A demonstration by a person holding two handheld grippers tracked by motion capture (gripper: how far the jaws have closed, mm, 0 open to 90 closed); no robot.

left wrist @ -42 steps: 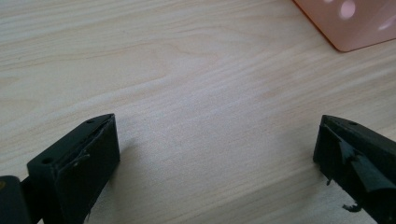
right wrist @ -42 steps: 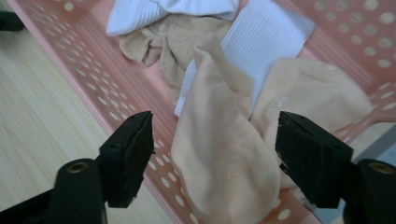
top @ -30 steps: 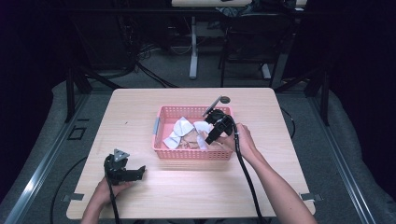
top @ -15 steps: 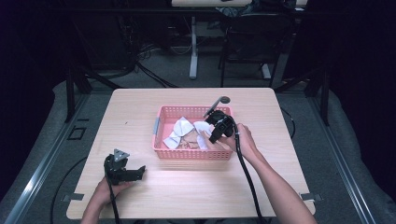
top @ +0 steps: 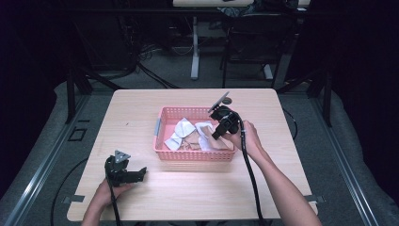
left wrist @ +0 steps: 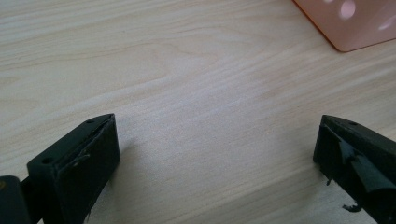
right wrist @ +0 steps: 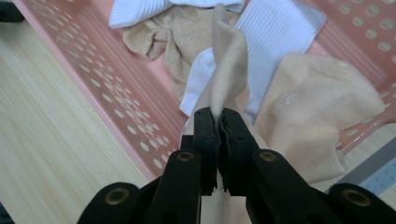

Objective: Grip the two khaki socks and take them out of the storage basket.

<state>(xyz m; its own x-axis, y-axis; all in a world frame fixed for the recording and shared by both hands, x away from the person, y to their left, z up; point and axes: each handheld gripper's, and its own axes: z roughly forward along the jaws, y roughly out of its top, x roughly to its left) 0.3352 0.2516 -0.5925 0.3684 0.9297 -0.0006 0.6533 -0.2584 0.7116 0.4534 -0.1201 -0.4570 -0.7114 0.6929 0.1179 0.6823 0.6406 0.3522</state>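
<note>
My right gripper (right wrist: pixel 217 122) is over the pink basket (right wrist: pixel 107 88), jaws pinched tight on a fold of a beige sock (right wrist: pixel 226 60), which rises from the pile inside. White socks (right wrist: pixel 275 32) & another beige one lie under it in the basket. In the high view the basket (top: pixel 162 141) sits mid-table. My left gripper (top: pixel 140 173) rests low on the wooden table (top: pixel 141 108) near its front-left, jaws wide apart, holding nothing, w/ the basket corner (left wrist: pixel 345 28) just ahead.
</note>
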